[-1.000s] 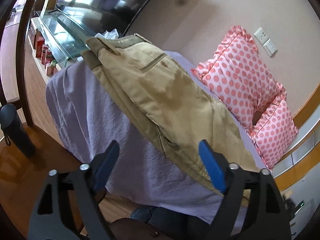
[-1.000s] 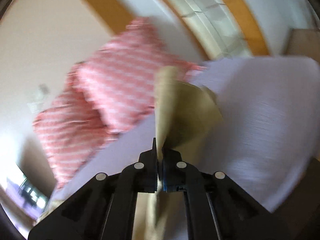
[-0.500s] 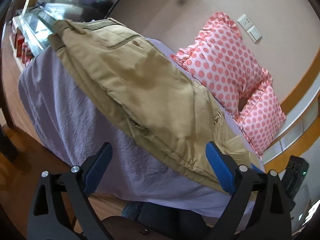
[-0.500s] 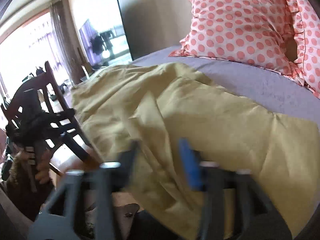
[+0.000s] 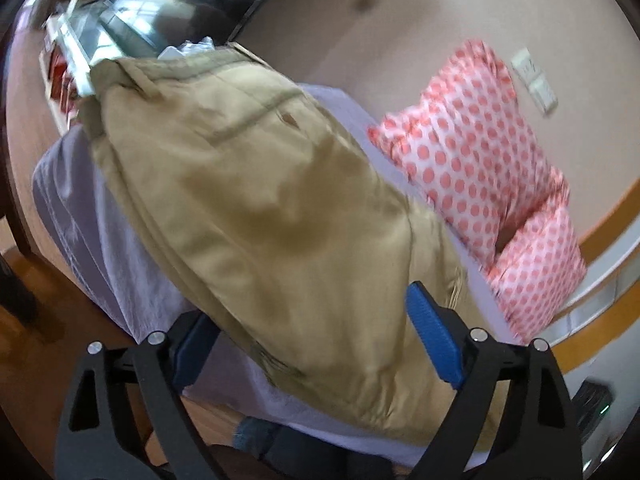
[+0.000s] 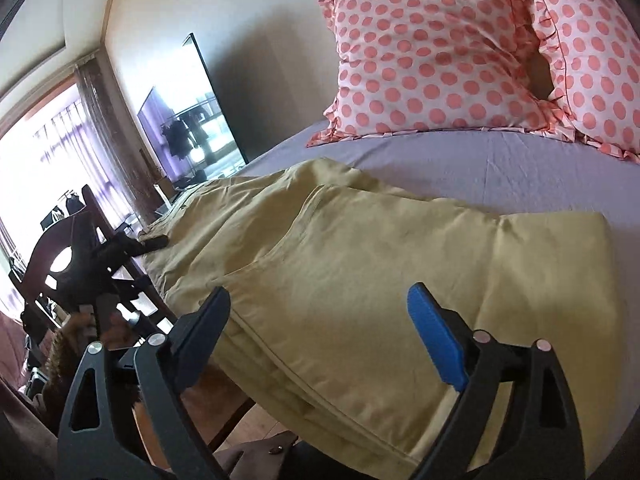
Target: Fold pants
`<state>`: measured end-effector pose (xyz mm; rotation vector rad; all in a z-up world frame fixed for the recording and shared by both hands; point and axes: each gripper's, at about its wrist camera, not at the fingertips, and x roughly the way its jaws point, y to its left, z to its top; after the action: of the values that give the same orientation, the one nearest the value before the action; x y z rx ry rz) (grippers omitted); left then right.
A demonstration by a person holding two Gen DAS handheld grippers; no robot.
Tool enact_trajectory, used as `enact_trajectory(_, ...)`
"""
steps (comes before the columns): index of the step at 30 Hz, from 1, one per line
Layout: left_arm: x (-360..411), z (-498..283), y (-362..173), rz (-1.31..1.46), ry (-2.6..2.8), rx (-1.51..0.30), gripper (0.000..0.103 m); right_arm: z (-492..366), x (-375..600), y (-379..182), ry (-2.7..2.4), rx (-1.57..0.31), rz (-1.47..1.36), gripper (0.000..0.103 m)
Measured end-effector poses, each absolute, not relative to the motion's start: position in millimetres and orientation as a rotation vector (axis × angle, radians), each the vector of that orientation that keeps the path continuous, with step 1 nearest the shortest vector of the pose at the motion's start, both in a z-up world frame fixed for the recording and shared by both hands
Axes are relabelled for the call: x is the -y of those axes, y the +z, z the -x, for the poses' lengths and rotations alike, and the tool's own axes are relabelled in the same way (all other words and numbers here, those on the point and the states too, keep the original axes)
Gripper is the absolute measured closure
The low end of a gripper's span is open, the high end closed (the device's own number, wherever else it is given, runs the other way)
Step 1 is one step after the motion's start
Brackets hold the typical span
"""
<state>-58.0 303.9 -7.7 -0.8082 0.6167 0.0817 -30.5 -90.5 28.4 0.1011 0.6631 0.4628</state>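
Note:
Khaki pants (image 5: pixel 272 216) lie folded lengthwise on a bed with a lavender sheet (image 5: pixel 80 216). In the right wrist view the pants (image 6: pixel 360 280) run from the waistband at far left to a folded end near right. My left gripper (image 5: pixel 316 344) is open, its blue-padded jaws standing on either side of the near part of the pants. My right gripper (image 6: pixel 320 332) is open and empty just above the near edge of the pants. The left gripper also shows in the right wrist view (image 6: pixel 132 246), at the waistband end.
Two pink polka-dot pillows (image 6: pixel 432 52) lean on the wall at the head of the bed. A large TV (image 6: pixel 188 120) and a glass cabinet (image 5: pixel 100 28) stand beyond the foot. A dark wooden chair (image 6: pixel 52 264) is beside the bed. Wooden floor (image 5: pixel 36 344) lies below the bed edge.
My right gripper has let go of the pants leg and opened, now hovering over the folded pants. My left gripper stays open and has moved closer over the pants.

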Motion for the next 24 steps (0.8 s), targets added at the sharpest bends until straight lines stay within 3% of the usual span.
enact_trajectory(2, -316.5, 64.2, -2.3, 0.842, 0.103, -0.580, 0.025, 27.9, 92.1, 25.8, 0.460, -0.671, -0.114, 0.010)
enact_trajectory(5, -330.4, 61.4, 4.9, 0.826, 0.139, -0.559, 0.026, 23.4, 95.1, 18.5, 0.449, -0.695, -0.136, 0.010)
enact_trajectory(10, -352.5, 46.6, 8.9, 0.832, 0.186, -0.577, 0.039, 20.8, 101.1, 13.9, 0.430, -0.708, -0.161, 0.010)
enact_trajectory(13, -374.2, 42.1, 1.1, 0.881, 0.226, -0.582, 0.057, 21.2, 103.8, 14.5, 0.431, -0.699, -0.169, 0.010)
enact_trajectory(14, -383.1, 40.9, -3.6, 0.913, 0.237, -0.587, 0.072, 21.1, 104.1, 14.2, 0.432, -0.698, -0.172, 0.010)
enact_trajectory(18, -399.1, 40.4, -11.9, 0.989, 0.232, -0.570, 0.087, 22.5, 104.3, 13.6, 0.452, -0.695, -0.173, 0.009)
enact_trajectory(24, -314.4, 23.3, 78.8, 0.553, 0.272, -0.541, 0.094, 32.8, 130.1, 27.7, 0.413, -0.605, -0.215, 0.008)
